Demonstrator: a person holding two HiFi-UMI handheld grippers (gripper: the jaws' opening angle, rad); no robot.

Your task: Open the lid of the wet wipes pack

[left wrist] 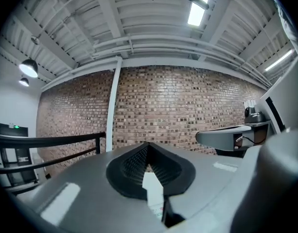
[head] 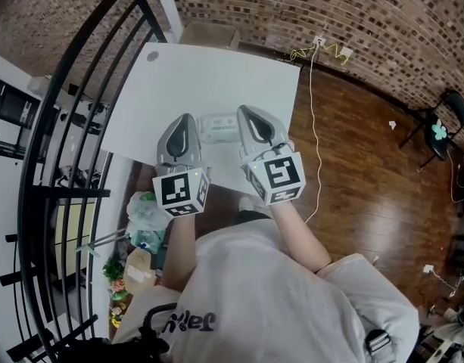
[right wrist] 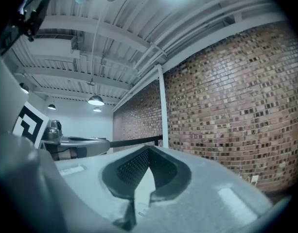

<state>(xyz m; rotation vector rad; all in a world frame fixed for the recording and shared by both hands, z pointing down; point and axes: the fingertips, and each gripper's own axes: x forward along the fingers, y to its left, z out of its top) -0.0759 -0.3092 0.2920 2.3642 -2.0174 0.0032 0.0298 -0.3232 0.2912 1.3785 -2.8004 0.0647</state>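
The wet wipes pack (head: 216, 128), white and flat, lies near the front edge of the white table (head: 209, 74), its lid down as far as I can tell. It sits between my two grippers. My left gripper (head: 188, 119) hangs just left of the pack and my right gripper (head: 244, 112) just right of it; both point away from me over the table. In the left gripper view the jaws meet at their tip (left wrist: 148, 147) with nothing between them. The right gripper view shows the same closed tip (right wrist: 149, 150). Whether either touches the pack is hidden.
A black metal railing (head: 73, 127) runs along the table's left side. A brick wall (head: 307, 6) stands behind it. A cable (head: 315, 112) trails over the wooden floor at right, with a chair (head: 443, 123) further off. Plastic bags (head: 144, 214) lie at the lower left.
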